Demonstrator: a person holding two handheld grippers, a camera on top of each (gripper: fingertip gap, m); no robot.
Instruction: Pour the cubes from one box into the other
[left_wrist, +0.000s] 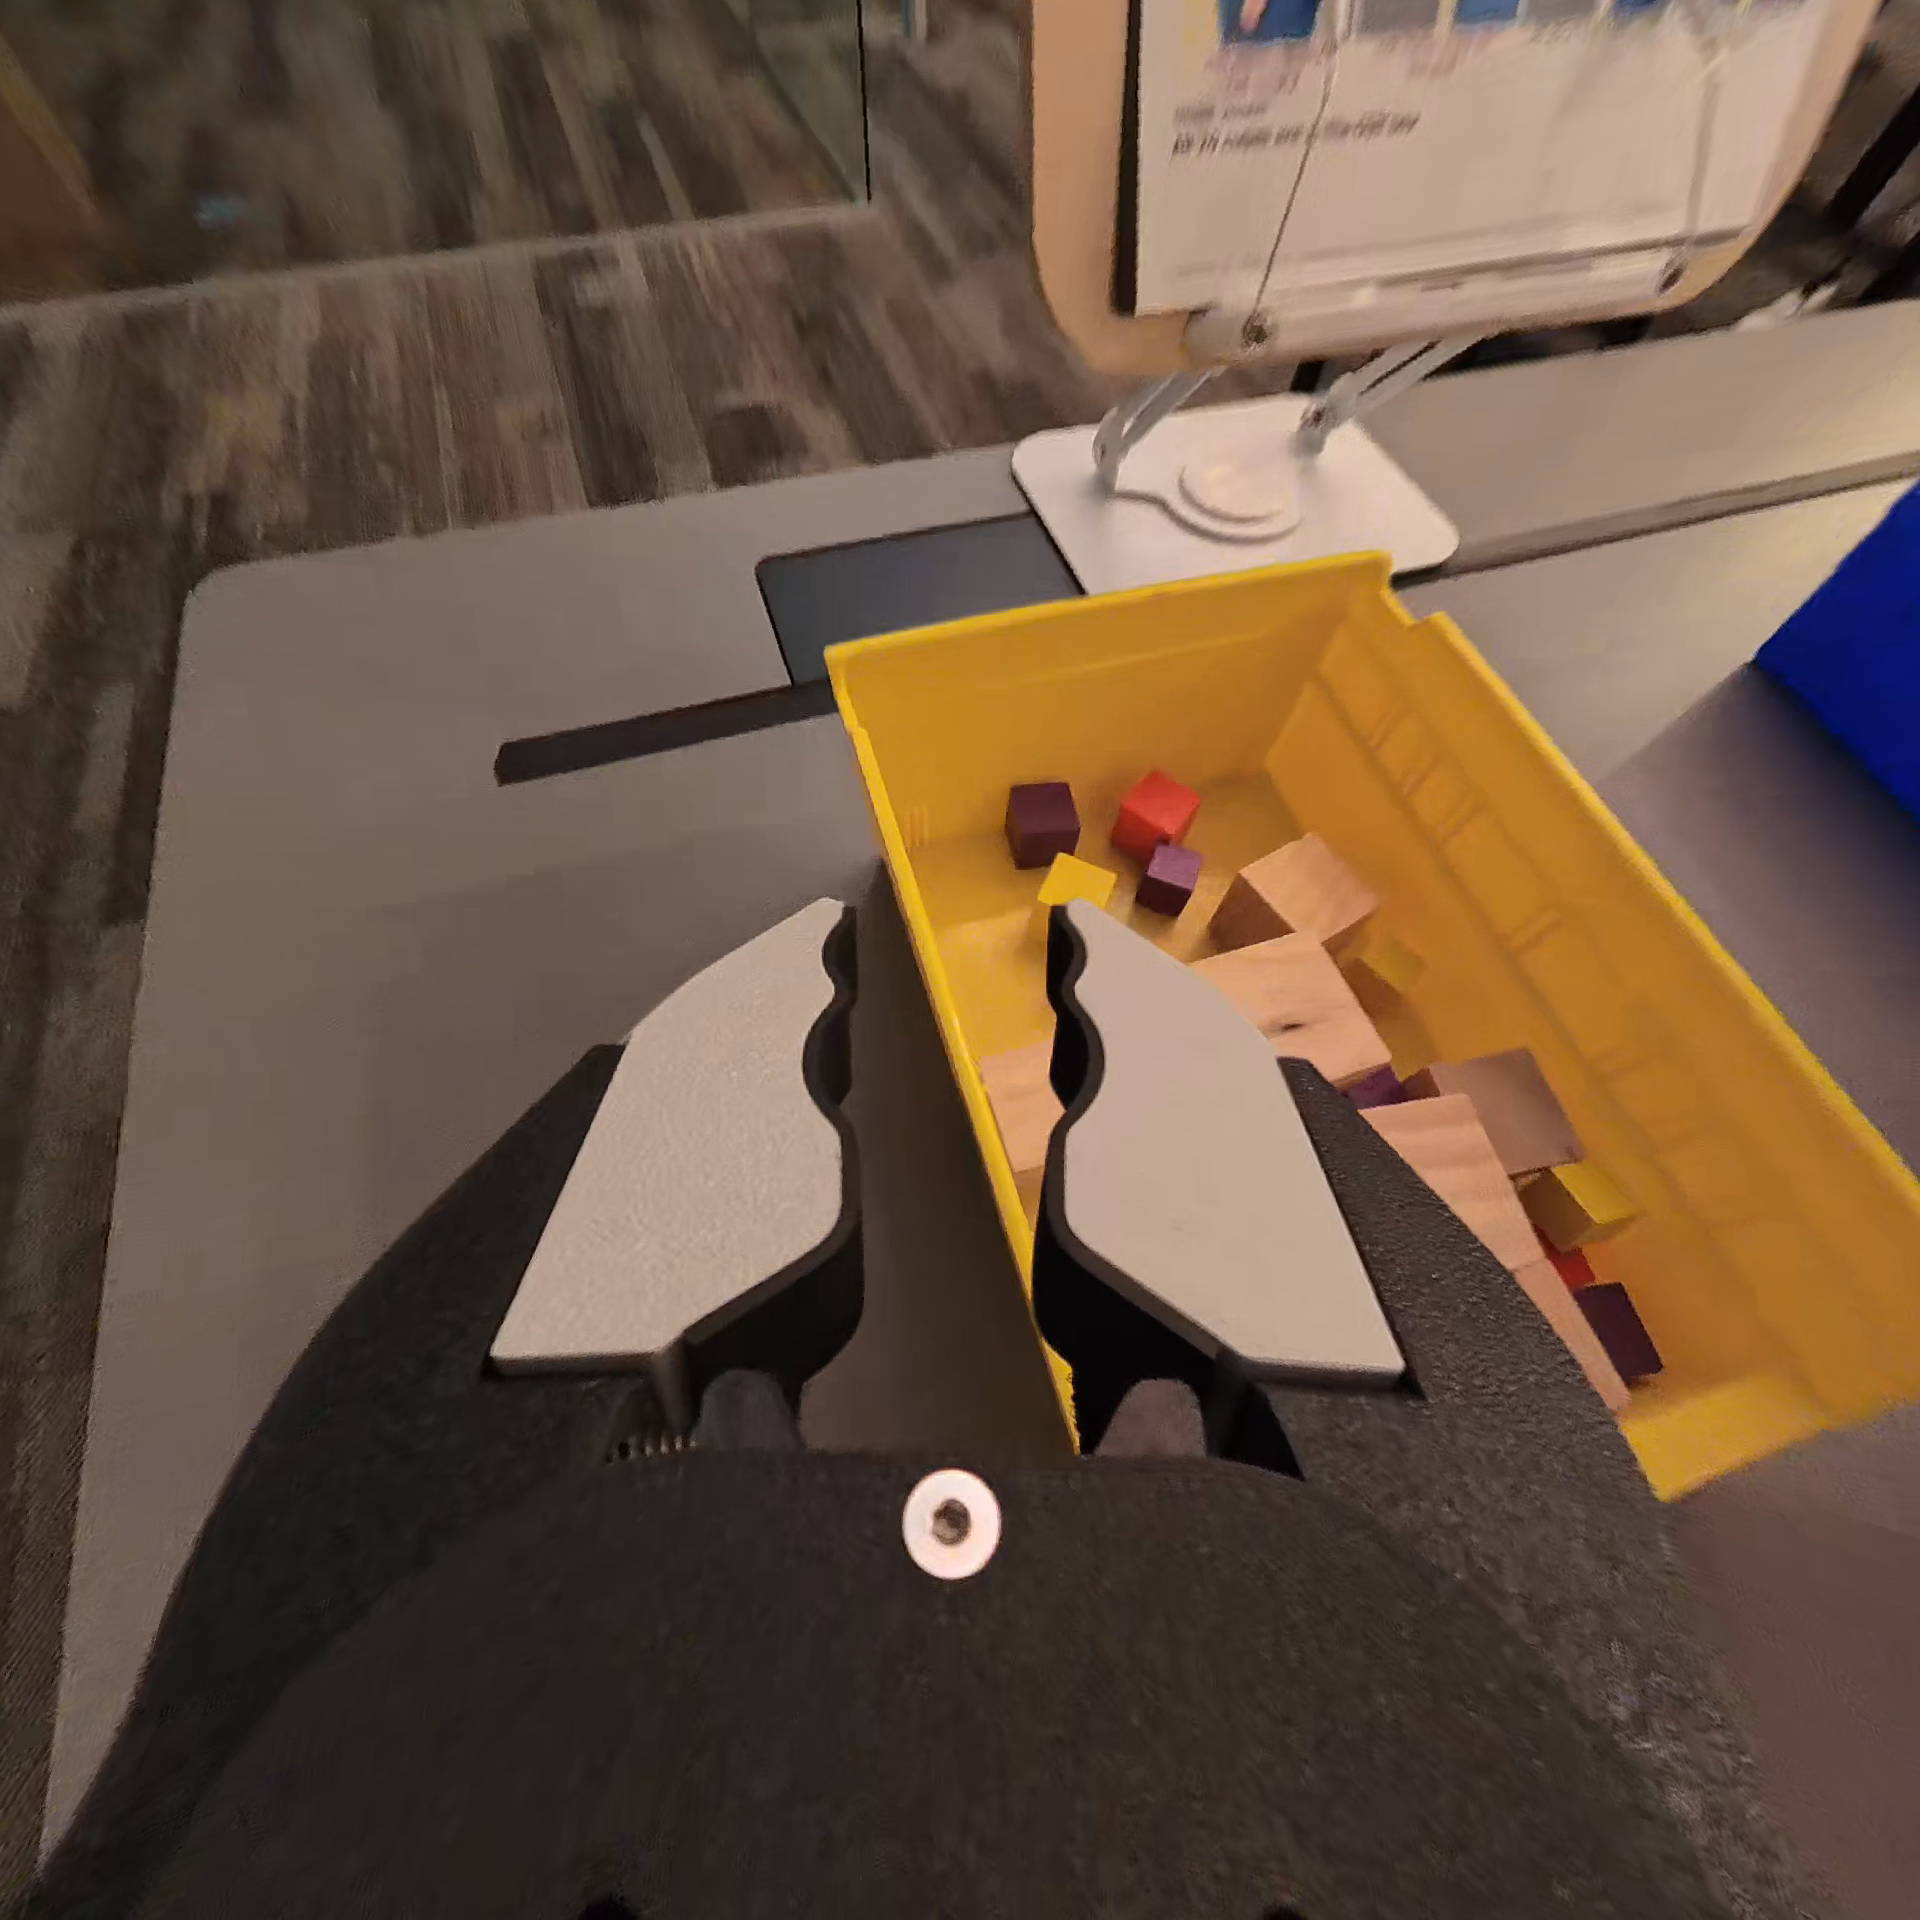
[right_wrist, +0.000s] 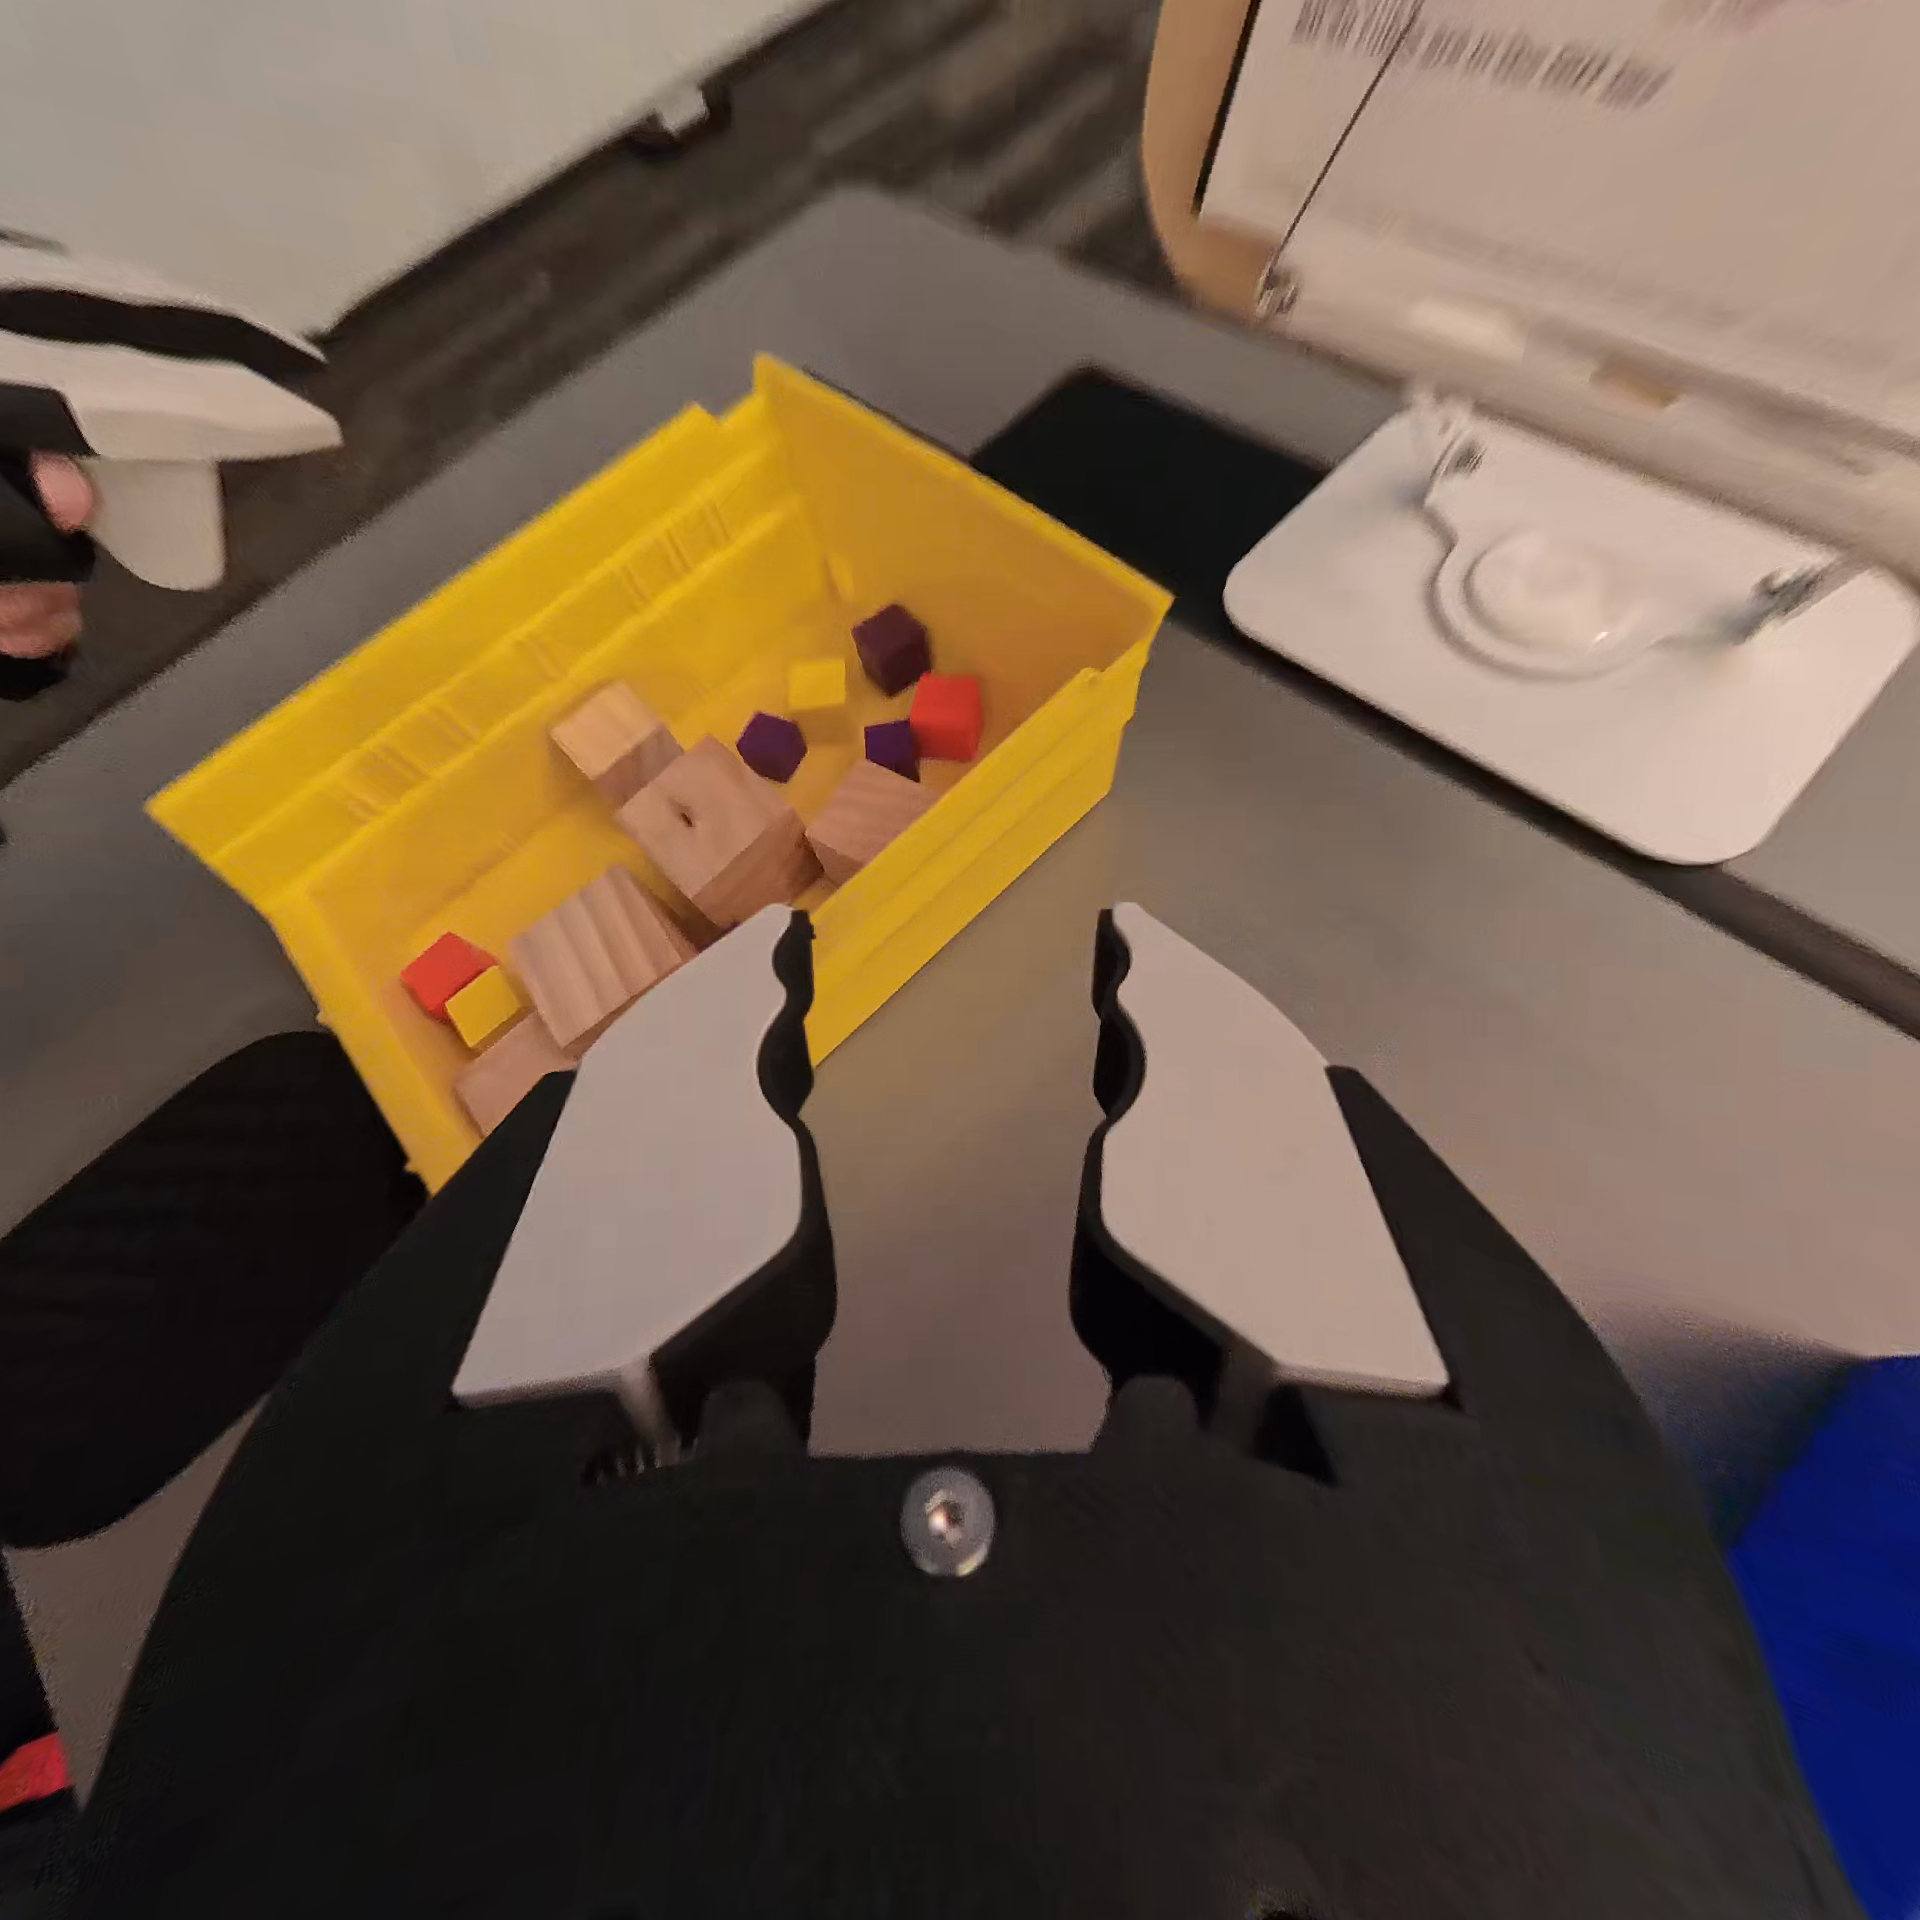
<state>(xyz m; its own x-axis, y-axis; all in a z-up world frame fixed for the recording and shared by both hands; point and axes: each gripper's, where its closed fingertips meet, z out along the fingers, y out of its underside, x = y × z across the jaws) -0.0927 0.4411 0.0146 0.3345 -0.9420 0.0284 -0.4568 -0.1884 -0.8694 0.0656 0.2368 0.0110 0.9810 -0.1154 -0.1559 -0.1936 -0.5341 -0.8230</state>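
Note:
A yellow box (left_wrist: 1455, 831) sits on the grey table and holds several plain wooden cubes (left_wrist: 1288, 904) and small red, purple and yellow cubes (left_wrist: 1153, 810). My left gripper (left_wrist: 951, 914) is open. The box's left wall runs through the gap between its fingers without touching them. My right gripper (right_wrist: 951, 920) is open and empty over bare table, just right of the yellow box (right_wrist: 935, 540), its left finger over the near wall. A blue box shows only as a corner, in the left wrist view (left_wrist: 1860, 665) and the right wrist view (right_wrist: 1829, 1558).
A white monitor base (left_wrist: 1236, 499) stands behind the box, also in the right wrist view (right_wrist: 1558, 644), with a screen covered in paper above it. A black pad (left_wrist: 904, 592) lies beside it. The table's edge and carpet are at left. A hand on a white handle (right_wrist: 156, 416) is at upper left.

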